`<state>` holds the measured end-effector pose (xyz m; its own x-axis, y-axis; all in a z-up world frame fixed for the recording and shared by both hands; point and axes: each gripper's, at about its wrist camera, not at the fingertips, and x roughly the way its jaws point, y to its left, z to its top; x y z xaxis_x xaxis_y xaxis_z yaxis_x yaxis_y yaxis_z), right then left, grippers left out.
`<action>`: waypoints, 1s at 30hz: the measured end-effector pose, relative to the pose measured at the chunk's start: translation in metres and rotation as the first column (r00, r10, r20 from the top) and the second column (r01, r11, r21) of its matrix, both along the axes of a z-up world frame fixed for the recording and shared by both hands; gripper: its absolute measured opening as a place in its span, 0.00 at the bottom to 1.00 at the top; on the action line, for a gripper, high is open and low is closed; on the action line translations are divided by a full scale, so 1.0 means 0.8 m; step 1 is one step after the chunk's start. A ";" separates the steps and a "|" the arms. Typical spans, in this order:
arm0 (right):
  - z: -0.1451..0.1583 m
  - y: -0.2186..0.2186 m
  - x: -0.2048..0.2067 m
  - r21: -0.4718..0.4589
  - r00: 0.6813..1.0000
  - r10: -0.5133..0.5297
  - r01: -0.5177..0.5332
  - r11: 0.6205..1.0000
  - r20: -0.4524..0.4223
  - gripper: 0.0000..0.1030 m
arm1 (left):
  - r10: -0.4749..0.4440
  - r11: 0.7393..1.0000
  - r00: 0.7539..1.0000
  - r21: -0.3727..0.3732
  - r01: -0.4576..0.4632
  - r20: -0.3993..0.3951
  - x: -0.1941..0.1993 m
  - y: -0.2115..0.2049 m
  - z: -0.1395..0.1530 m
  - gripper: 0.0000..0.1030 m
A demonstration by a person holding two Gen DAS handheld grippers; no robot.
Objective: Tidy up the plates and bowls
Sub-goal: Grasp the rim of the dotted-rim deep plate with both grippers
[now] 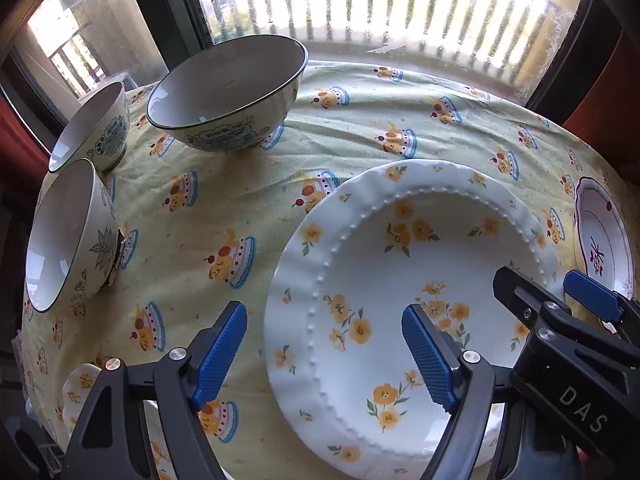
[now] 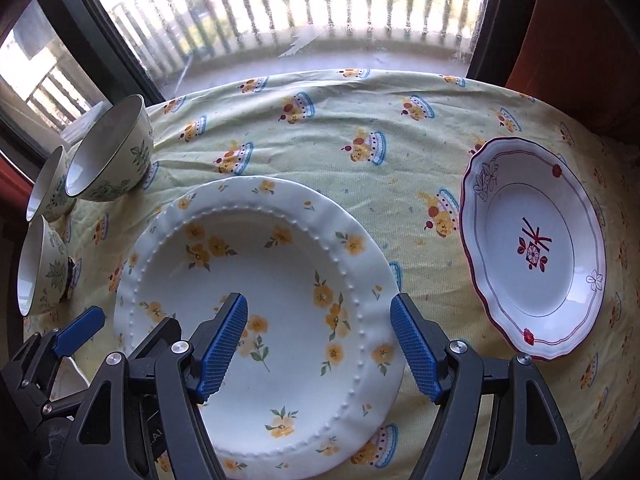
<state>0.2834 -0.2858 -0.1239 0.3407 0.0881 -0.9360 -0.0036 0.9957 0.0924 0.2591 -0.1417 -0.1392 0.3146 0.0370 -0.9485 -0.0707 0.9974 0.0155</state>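
Note:
A white plate with yellow flowers (image 1: 408,300) lies on the yellow tablecloth (image 1: 224,200) below both grippers. My left gripper (image 1: 324,310) hovers open over the plate's left rim, one blue pad over the cloth and one over the plate. My right gripper (image 2: 319,300) hangs open over the plate's (image 2: 260,280) right rim and grips nothing. Each gripper shows in the other's view: the right gripper (image 1: 540,280) and the left gripper (image 2: 124,328). A large bowl (image 1: 228,92) and two small bowls (image 1: 92,128) (image 1: 64,236) stand at the far left. A red-trimmed plate (image 2: 532,248) lies to the right.
A window with a balcony railing (image 2: 320,12) runs behind the table. The cloth (image 2: 340,128) lies wrinkled between the bowls and the red-trimmed plate. The edge of another flowered dish (image 1: 80,384) peeks out at the near left. The table drops off past the bowls.

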 end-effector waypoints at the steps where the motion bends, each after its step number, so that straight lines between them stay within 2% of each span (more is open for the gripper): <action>1: -0.002 0.001 0.002 -0.007 1.000 0.004 -0.004 1.000 0.003 0.78 | 0.005 1.000 1.000 -0.008 -0.005 -0.007 0.002 0.000 -0.003 0.78; 5: -0.008 0.000 0.011 -0.026 1.000 0.006 -0.006 1.000 -0.003 0.80 | 0.011 1.000 1.000 -0.025 -0.011 -0.026 0.009 -0.002 -0.009 0.76; 8: -0.016 -0.004 0.014 -0.008 1.000 -0.005 0.004 1.000 -0.030 0.80 | 0.005 1.000 0.999 -0.028 -0.006 -0.038 0.012 -0.007 -0.013 0.74; 12: -0.024 -0.008 0.011 0.014 0.998 -0.022 0.023 1.000 -0.059 0.79 | -0.013 1.000 1.000 0.004 0.013 -0.029 0.013 -0.014 -0.015 0.73; 15: -0.024 -0.006 0.007 -0.007 0.998 -0.024 0.023 1.000 -0.055 0.76 | -0.026 0.999 1.000 0.029 0.026 -0.017 0.011 -0.018 -0.014 0.72; 20: -0.019 -0.007 -0.006 -0.036 0.998 -0.028 0.027 0.999 -0.048 0.73 | -0.031 0.999 0.999 0.033 0.032 -0.023 0.003 -0.021 -0.016 0.72; 24: -0.019 -0.017 -0.028 -0.029 0.996 -0.062 0.060 0.998 -0.060 0.73 | -0.085 0.995 0.996 0.049 0.086 -0.027 -0.005 -0.031 -0.017 0.72; 30: -0.018 -0.038 -0.057 -0.006 0.986 -0.129 0.129 0.992 -0.106 0.73 | -0.139 0.990 0.989 0.021 0.140 -0.043 -0.023 -0.041 -0.014 0.72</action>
<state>0.2375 -0.3163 -0.1383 0.2484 0.0503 -0.9674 0.1349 0.9871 0.0859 0.2406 -0.1749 -0.1505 0.2790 0.0183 -0.9601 0.0703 0.9967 0.0395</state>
